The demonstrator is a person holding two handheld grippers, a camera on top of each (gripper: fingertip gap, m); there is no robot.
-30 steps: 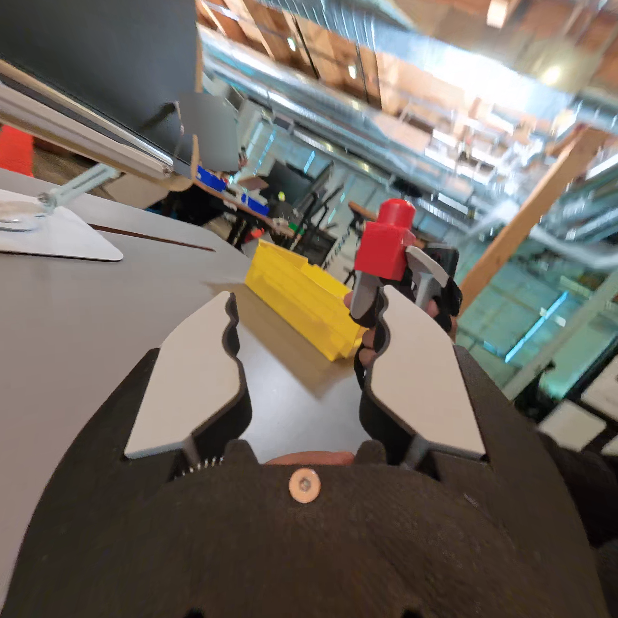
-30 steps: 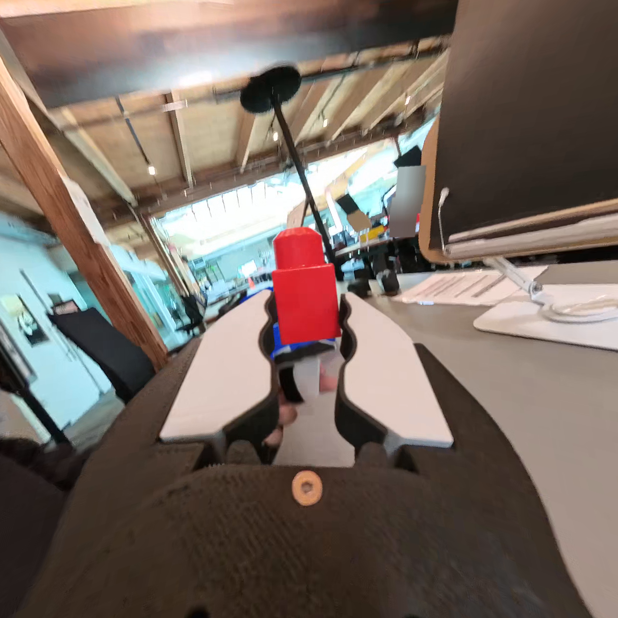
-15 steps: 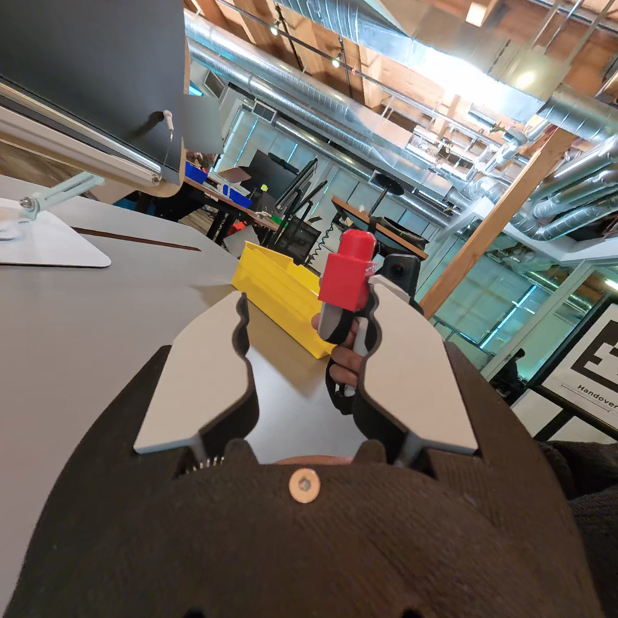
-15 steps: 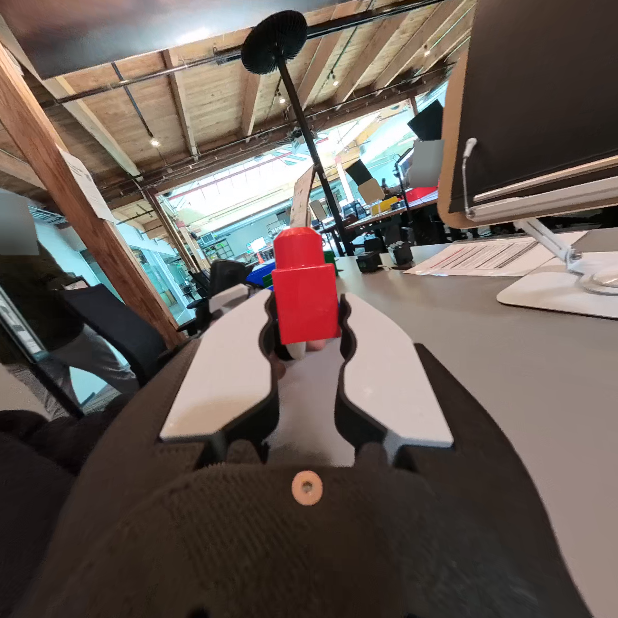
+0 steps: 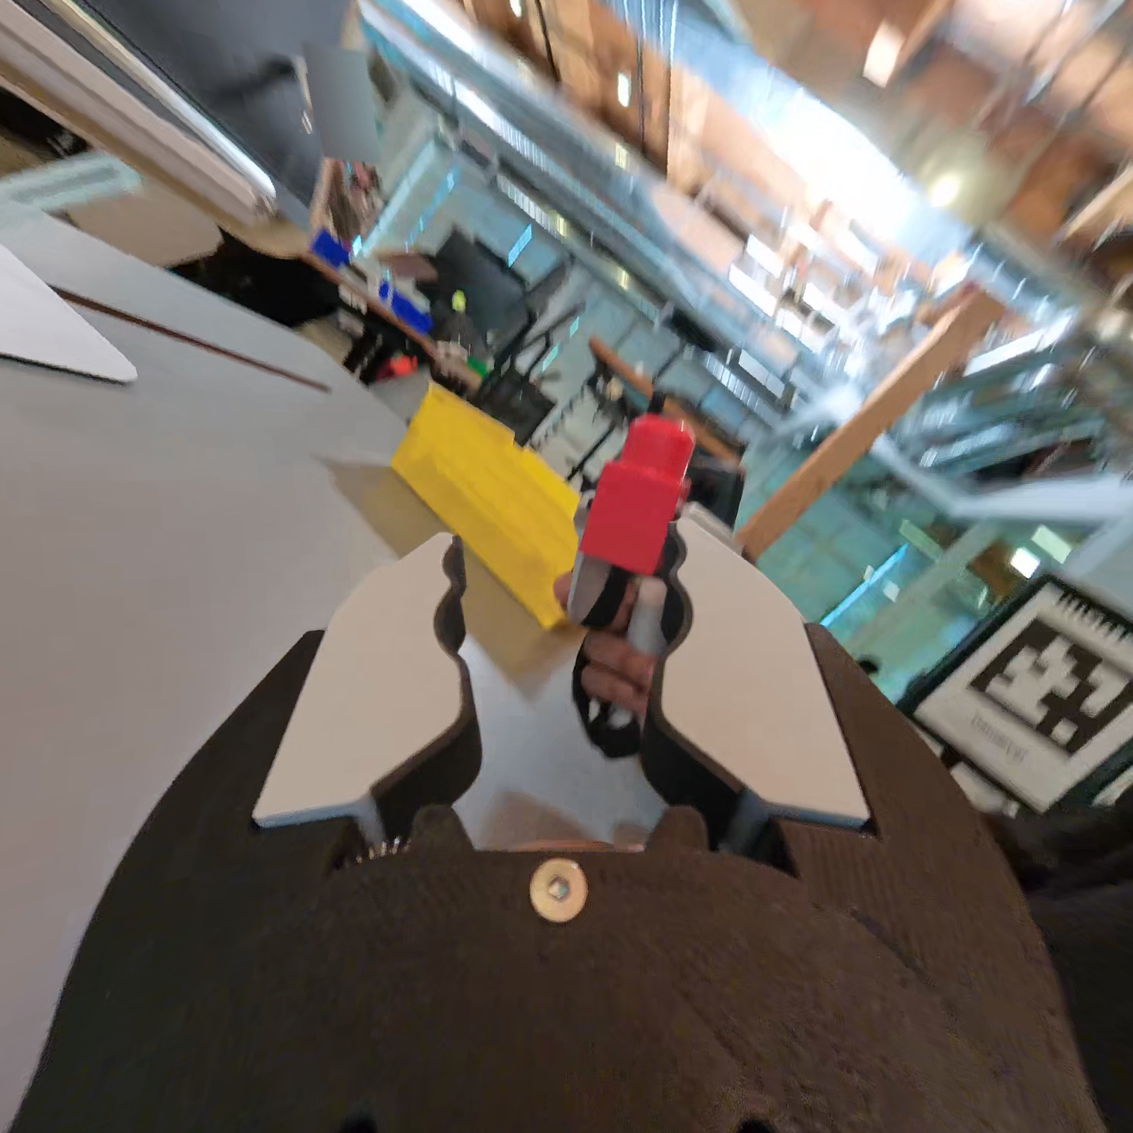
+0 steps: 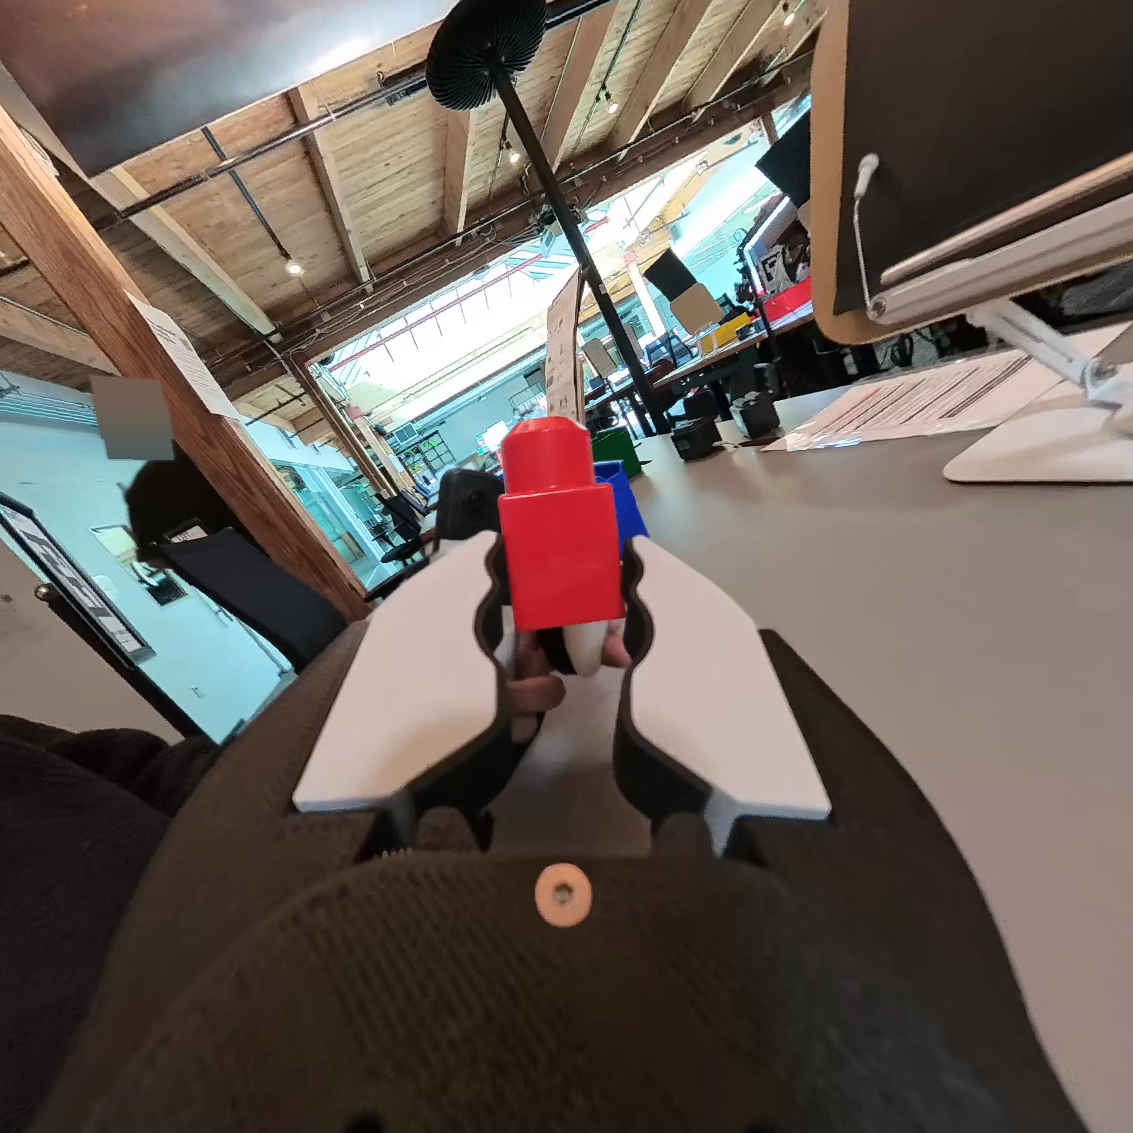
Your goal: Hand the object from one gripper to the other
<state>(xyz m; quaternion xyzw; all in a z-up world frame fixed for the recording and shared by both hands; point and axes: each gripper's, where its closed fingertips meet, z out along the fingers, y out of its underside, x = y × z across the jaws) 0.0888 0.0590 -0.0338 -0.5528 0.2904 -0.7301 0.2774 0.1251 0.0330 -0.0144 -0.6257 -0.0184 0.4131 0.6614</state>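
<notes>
Handover, mid-air above worktop (image 6: 858, 582) | right gripper (image 6: 563, 576) clamped on red block (image 6: 561, 555), stud up | left gripper (image 5: 561, 570) jaws wide, empty, block (image 5: 634, 515) near its right finger | advice: centre, close on flat sides | block: smooth hard plastic, square body, round stud

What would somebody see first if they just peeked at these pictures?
The bright red block jumps out: it is pinched between the fingers of the right gripper, held up above the grey table. Next, the open left gripper reaches toward that block, with a yellow bin on the table behind it.
</notes>
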